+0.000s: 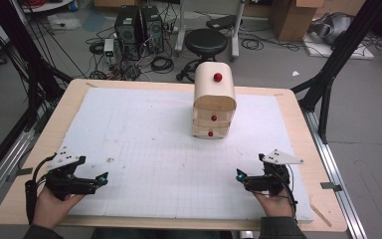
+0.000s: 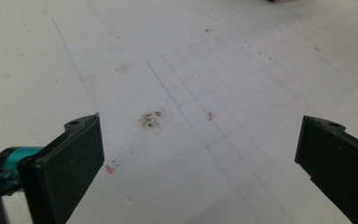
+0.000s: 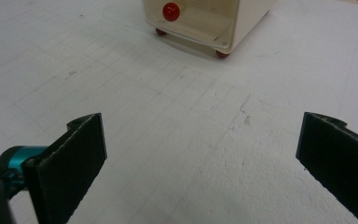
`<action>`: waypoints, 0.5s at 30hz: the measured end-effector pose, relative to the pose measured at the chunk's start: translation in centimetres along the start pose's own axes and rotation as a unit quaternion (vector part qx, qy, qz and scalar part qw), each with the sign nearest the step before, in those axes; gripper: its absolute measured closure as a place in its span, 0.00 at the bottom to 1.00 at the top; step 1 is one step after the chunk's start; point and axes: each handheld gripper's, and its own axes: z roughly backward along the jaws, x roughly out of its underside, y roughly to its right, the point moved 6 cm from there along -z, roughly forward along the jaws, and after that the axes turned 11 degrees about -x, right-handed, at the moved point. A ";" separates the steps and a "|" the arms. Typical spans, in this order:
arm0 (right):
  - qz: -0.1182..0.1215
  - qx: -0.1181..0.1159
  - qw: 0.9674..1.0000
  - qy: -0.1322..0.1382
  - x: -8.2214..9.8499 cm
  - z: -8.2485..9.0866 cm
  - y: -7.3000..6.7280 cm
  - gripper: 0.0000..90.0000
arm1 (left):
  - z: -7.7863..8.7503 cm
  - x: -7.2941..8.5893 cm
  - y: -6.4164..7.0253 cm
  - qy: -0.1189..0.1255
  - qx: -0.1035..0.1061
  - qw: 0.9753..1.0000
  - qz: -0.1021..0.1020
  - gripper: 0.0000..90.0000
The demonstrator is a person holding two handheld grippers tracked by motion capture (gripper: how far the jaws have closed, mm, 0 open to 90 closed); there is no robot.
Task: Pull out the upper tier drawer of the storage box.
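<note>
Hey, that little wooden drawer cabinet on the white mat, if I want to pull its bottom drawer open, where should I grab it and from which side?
Probably by the bottom drawer's red knob on the drawer cabinet. It sticks out from the front, facing the person, so come in low from the near side, jaws either side of the knob. The right gripper, open, already looks toward it.

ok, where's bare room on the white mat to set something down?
Nearly all of the white mat is bare: the wide stretch left of the drawer cabinet, the strip right of it, and the gridded middle between the open left gripper and open right gripper. The cabinet is the one thing standing on it, at the far centre.
</note>
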 end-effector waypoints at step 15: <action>0.017 0.008 1.000 0.014 -2.0 -0.7 -1.1 0.00 | 0.1 0.2 -0.4 0.000 -0.003 1.000 0.007 0.02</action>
